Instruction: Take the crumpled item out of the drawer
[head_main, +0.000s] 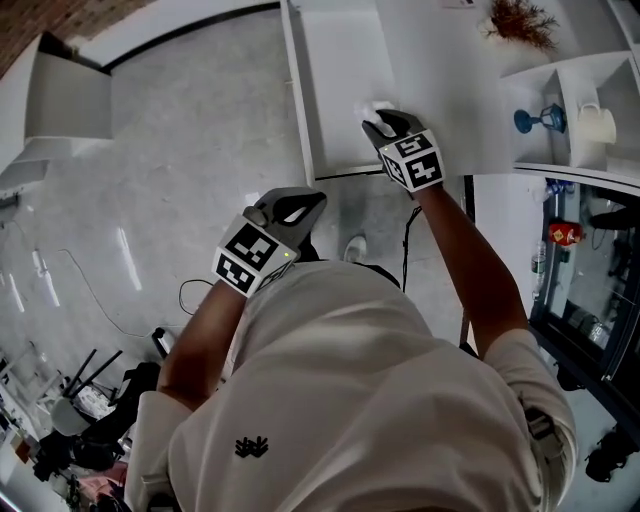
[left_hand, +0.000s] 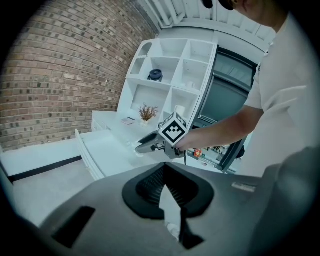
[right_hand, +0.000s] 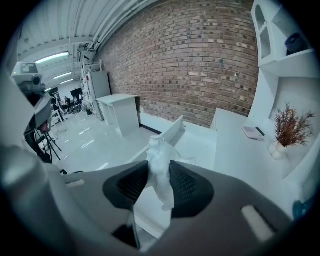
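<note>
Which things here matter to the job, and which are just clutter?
In the job: crumpled item, clamped in the right gripper; the open drawer.
Lying about: dried plant, blue goblet, white mug.

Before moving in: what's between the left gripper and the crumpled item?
Head view: only floor and the open drawer's corner; the right gripper holds the crumpled item.

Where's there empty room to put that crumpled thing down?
The desktop is bare between the open drawer and the plant; the drawer's floor looks bare too. The shelf cubbies are taken: a goblet, a mug.
</note>
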